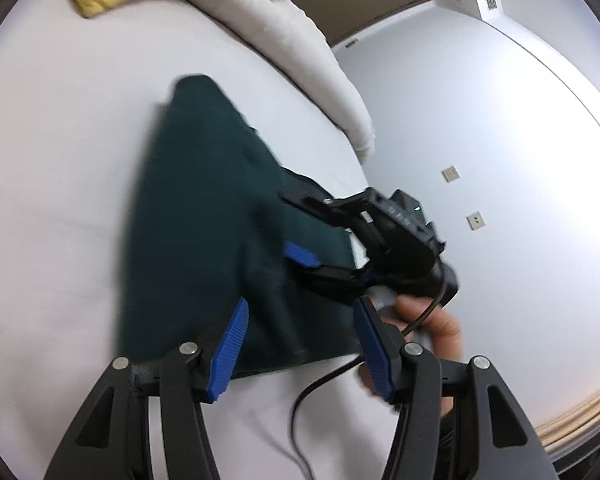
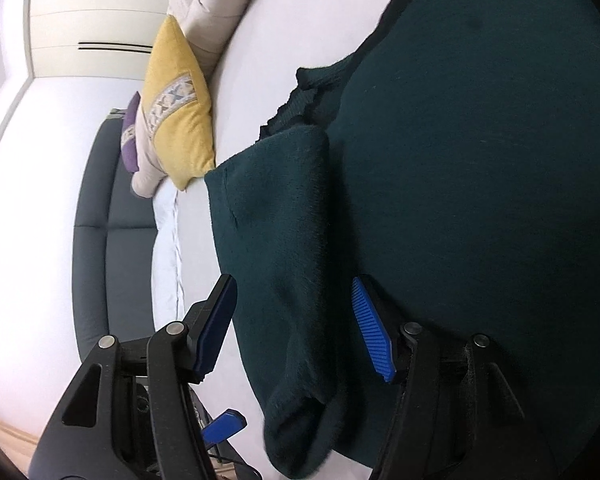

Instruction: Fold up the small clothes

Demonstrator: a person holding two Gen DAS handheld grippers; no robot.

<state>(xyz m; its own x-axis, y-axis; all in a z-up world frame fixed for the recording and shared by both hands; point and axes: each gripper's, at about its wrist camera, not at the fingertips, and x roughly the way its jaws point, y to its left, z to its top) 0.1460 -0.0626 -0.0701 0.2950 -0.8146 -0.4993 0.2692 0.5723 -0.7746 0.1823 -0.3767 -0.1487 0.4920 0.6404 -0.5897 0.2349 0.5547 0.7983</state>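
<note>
A dark green sweater (image 1: 204,216) lies flat on the white bed sheet (image 1: 60,160). My left gripper (image 1: 302,346) hovers open over the sweater's near hem, and its blue pads (image 1: 230,350) touch no cloth. My right gripper (image 1: 306,228), held by a hand (image 1: 432,320), stands open over the sweater's right edge. In the right wrist view the sweater (image 2: 480,200) fills the right side, with a sleeve (image 2: 284,240) folded across it. That sleeve runs between the fingers of my right gripper (image 2: 294,330), and the pads stand apart from it. One blue fingertip (image 2: 224,426) of the left gripper shows at the bottom.
A yellow cushion (image 2: 176,112) and a beige duvet (image 1: 284,28) lie at the head of the bed. A dark grey padded headboard (image 2: 112,240) stands behind the mattress. A black cable (image 1: 312,396) trails over the sheet near my left gripper. A pale wall (image 1: 480,120) is on the right.
</note>
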